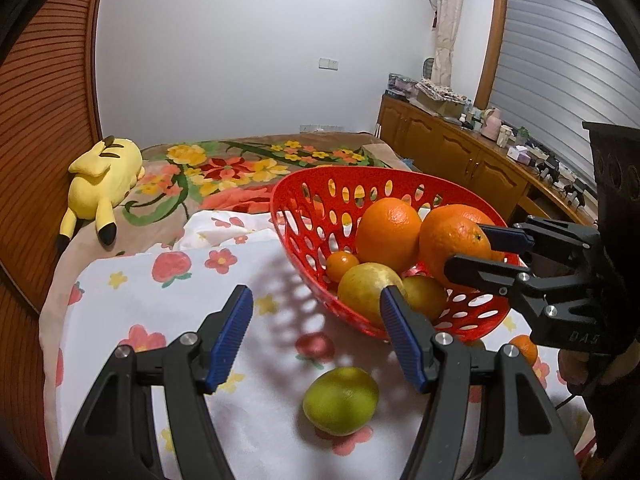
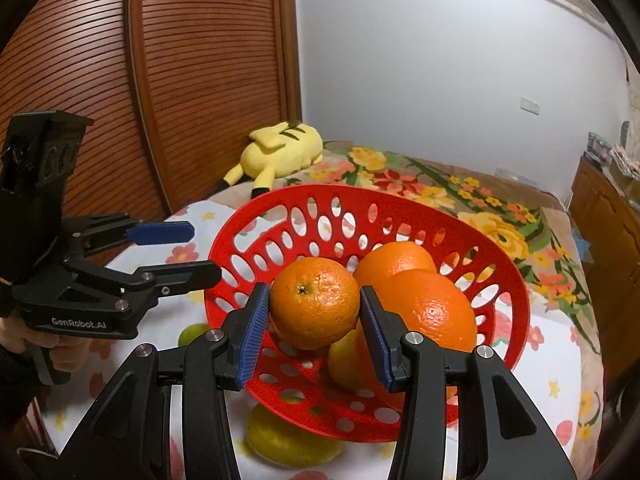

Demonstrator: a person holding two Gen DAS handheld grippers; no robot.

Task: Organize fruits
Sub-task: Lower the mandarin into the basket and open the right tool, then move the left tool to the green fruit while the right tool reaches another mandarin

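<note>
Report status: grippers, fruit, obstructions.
Right gripper jaws on an orange over the red basket. Left gripper open, above the green fruit on the cloth. Nothing blocking.

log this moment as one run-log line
right gripper: shut on orange over red basket | left gripper: open above green citrus

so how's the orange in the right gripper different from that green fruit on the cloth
The orange is deep orange and held between the right gripper's blue pads over the red basket. The green fruit is yellow-green and lies loose on the flowered cloth outside the basket, below the open left gripper, touched by neither finger. Both are round citrus-like fruits.
</note>
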